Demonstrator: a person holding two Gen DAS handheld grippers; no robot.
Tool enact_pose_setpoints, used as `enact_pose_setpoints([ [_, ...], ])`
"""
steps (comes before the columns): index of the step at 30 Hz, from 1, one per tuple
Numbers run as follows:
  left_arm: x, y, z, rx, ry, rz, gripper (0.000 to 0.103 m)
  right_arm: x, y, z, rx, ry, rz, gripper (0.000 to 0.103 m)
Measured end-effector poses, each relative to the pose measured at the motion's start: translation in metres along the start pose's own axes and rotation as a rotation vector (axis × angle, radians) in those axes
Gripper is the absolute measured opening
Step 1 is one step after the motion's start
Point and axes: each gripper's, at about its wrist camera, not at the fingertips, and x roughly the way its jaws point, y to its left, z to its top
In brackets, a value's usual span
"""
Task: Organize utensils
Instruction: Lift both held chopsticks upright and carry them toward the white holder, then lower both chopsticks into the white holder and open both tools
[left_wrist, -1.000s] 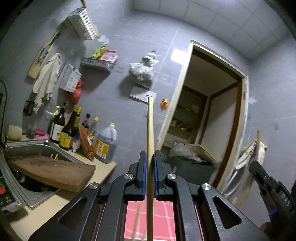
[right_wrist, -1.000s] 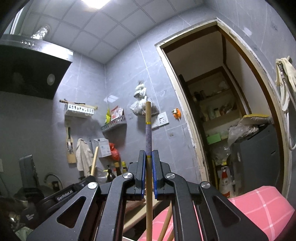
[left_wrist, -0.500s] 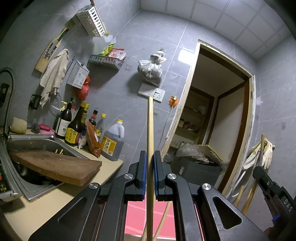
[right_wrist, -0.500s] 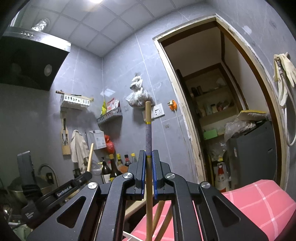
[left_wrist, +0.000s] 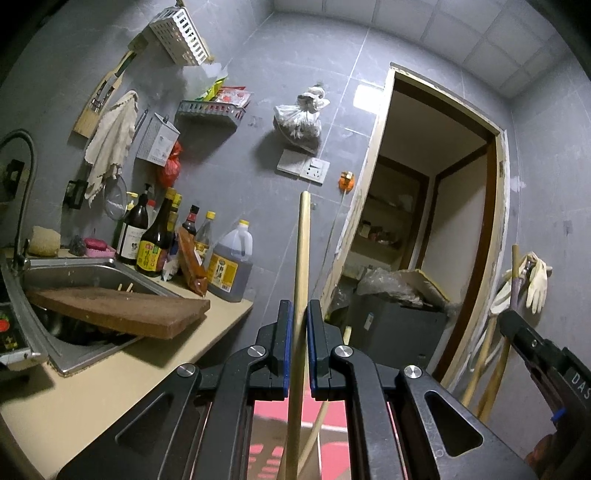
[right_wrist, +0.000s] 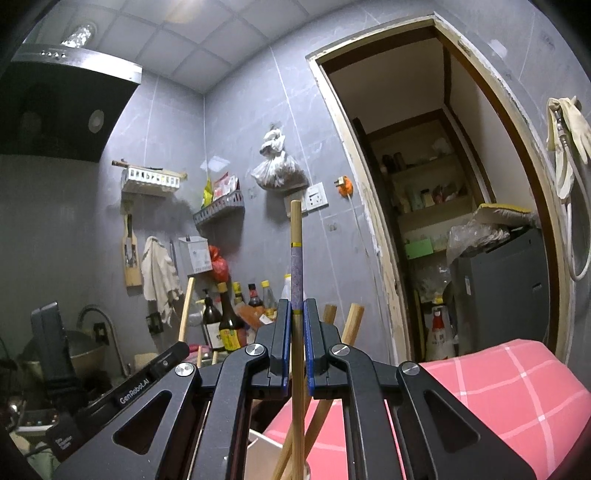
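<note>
The left gripper (left_wrist: 297, 325) has its jaws clenched on a plain wooden chopstick (left_wrist: 301, 258) that stands upright between the blue pads and rises well above them. The right gripper (right_wrist: 297, 325) likewise has its jaws clamped on a patterned chopstick (right_wrist: 296, 266), upright, with a purple band and yellow rings just above the jaws. Below and behind the right jaws more chopsticks (right_wrist: 352, 321) lean beside a pink checked cloth (right_wrist: 498, 384); left of the left jaws lies a sink (left_wrist: 74, 273) set in the desk (left_wrist: 92, 387).
</note>
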Motion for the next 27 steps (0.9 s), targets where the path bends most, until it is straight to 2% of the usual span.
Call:
enact_pose_setpoints([
  [20,-0.005,-0.009,-0.026,0.047,0.168,-0.016,0.006,-0.007,0.0,-0.018,0.015,0.119,-0.026,0.006],
  [24,-0.008,-0.011,-0.025,0.044,0.184,-0.025,0.008,-0.01,0.0,-0.017,0.003,0.121,-0.037,0.012],
  [27,-0.012,-0.013,-0.022,0.04,0.188,-0.033,0.011,-0.015,0.0,-0.014,-0.004,0.109,-0.038,0.022],
])
